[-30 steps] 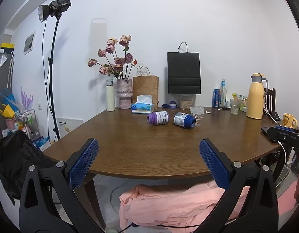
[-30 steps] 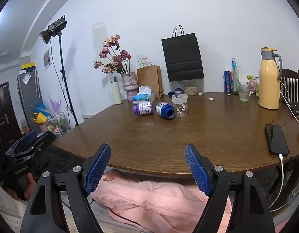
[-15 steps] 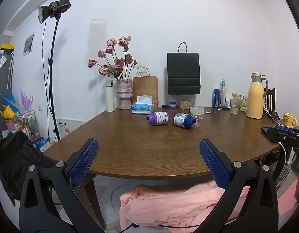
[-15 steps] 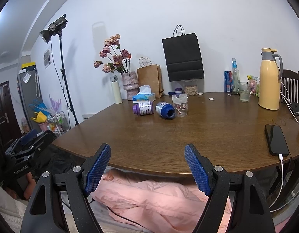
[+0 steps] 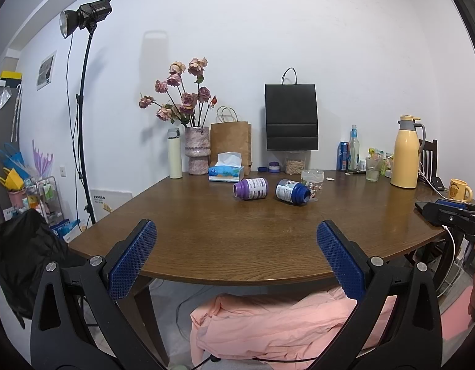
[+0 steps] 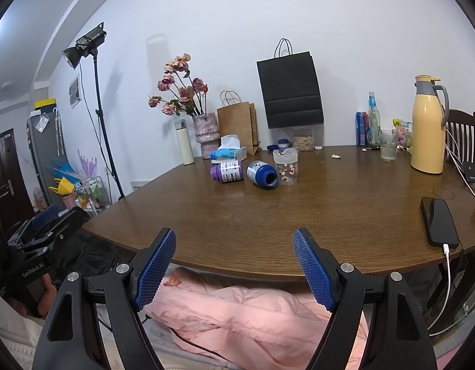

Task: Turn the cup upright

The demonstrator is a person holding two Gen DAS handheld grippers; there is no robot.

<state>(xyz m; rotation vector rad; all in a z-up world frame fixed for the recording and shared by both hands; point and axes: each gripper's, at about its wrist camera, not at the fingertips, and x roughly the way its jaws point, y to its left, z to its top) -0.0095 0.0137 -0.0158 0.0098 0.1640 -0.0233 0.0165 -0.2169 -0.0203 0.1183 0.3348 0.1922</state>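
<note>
A clear glass cup (image 6: 285, 167) with small printed figures stands mouth-down on the brown table (image 6: 314, 215), far side of centre; it also shows in the left wrist view (image 5: 313, 183). A blue bottle (image 6: 262, 174) lies on its side touching the cup's left, and a purple bottle (image 6: 226, 171) lies left of that. My left gripper (image 5: 235, 260) is open and empty before the table's near edge. My right gripper (image 6: 234, 266) is open and empty, also short of the near edge. Both are far from the cup.
A black phone (image 6: 439, 222) on a white cable lies at the table's right edge. A yellow thermos (image 6: 427, 126), drinking glass (image 6: 387, 145), bottles, tissue box (image 6: 228, 153), flower vase (image 6: 206, 134) and paper bags line the back. A pink cloth (image 6: 252, 311) lies below.
</note>
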